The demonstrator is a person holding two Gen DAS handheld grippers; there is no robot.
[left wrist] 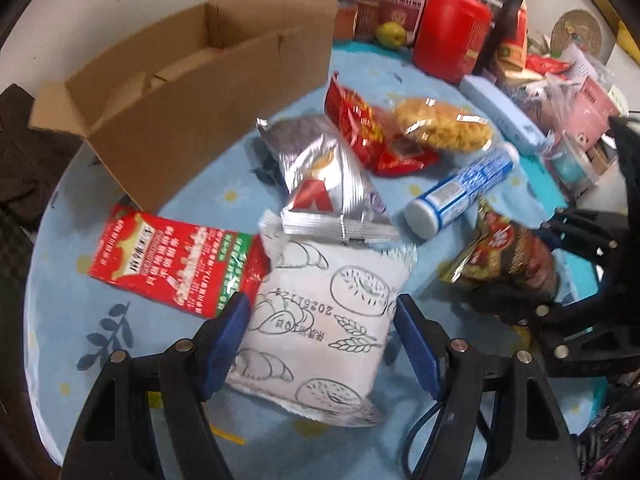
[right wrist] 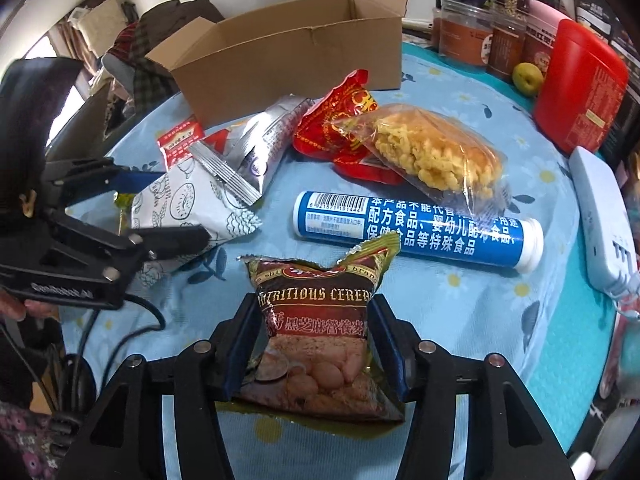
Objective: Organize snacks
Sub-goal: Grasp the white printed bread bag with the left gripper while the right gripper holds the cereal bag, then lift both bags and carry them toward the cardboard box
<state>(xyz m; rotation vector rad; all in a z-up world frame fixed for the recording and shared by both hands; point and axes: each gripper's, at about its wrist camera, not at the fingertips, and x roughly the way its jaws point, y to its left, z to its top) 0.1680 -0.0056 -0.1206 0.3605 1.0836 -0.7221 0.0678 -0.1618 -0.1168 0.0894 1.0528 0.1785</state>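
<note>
My left gripper [left wrist: 320,320] is shut on a white bread packet [left wrist: 320,320] with line drawings, held over the blue flowered tablecloth [left wrist: 80,312]. My right gripper [right wrist: 312,332] is shut on a brown cereal packet [right wrist: 316,344], which also shows at the right in the left wrist view [left wrist: 508,256]. On the table lie a silver packet [left wrist: 324,176], a flat red packet [left wrist: 168,256], a red crinkled packet [left wrist: 360,128], a clear bag of yellow fried snack [left wrist: 444,124] and a blue-white tube [left wrist: 460,192]. An open cardboard box [left wrist: 208,92] stands behind them.
A red canister [left wrist: 452,32], jars, a yellow-green fruit [left wrist: 390,34] and a pink tin stand at the table's back. A white power strip [right wrist: 600,216] lies at the right edge. Clutter of packets fills the far right side. Dark clothing lies left of the table.
</note>
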